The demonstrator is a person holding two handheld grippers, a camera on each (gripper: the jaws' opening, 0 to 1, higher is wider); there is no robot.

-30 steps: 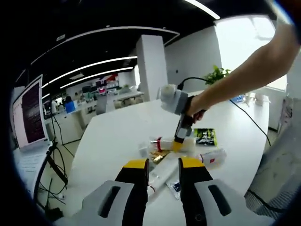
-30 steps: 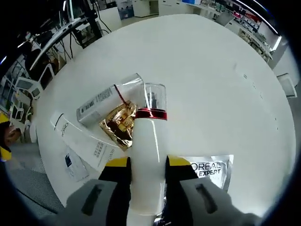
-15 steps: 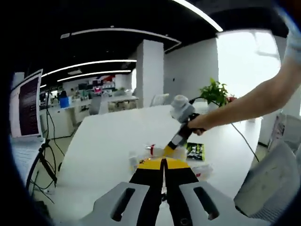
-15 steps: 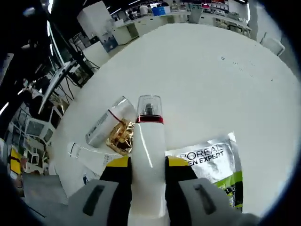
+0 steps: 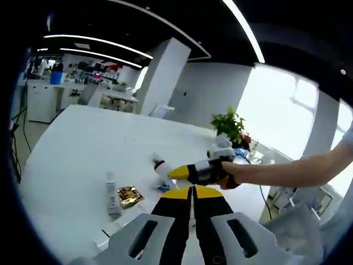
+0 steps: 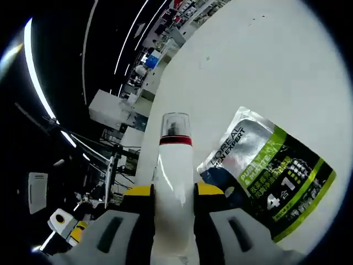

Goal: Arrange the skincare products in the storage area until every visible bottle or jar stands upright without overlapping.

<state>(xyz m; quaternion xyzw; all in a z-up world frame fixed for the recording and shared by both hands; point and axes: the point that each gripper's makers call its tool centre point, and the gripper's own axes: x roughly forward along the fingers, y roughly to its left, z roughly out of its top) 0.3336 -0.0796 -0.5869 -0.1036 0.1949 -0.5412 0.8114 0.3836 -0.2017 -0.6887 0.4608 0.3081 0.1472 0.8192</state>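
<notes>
The right gripper (image 6: 174,190) has its yellow-tipped jaws clamped on the body of a tall white plastic bottle with a red collar and a clear cap (image 6: 174,171), carried clear of the round white table (image 6: 259,61); in the left gripper view the same bottle (image 5: 165,168) lies nearly level in the air, cap toward the left. Below it in the right gripper view lies a flat silver-and-green foil sachet (image 6: 267,174). The left gripper (image 5: 192,192) has its jaws pressed together on nothing. Further left on the table lie a slim grey-white tube (image 5: 112,194) on its side and, just beside it, a crinkled gold foil packet (image 5: 128,195). The bottle looks light and rigid, but its glossy round wall is likely slippery and the thin cap probably fragile — so a grip at mid-body, below the collar, seems right. Set down base first, it should stand, though its narrow foot may tip easily. The tube looks softer — better taken near its stiff capped end.
</notes>
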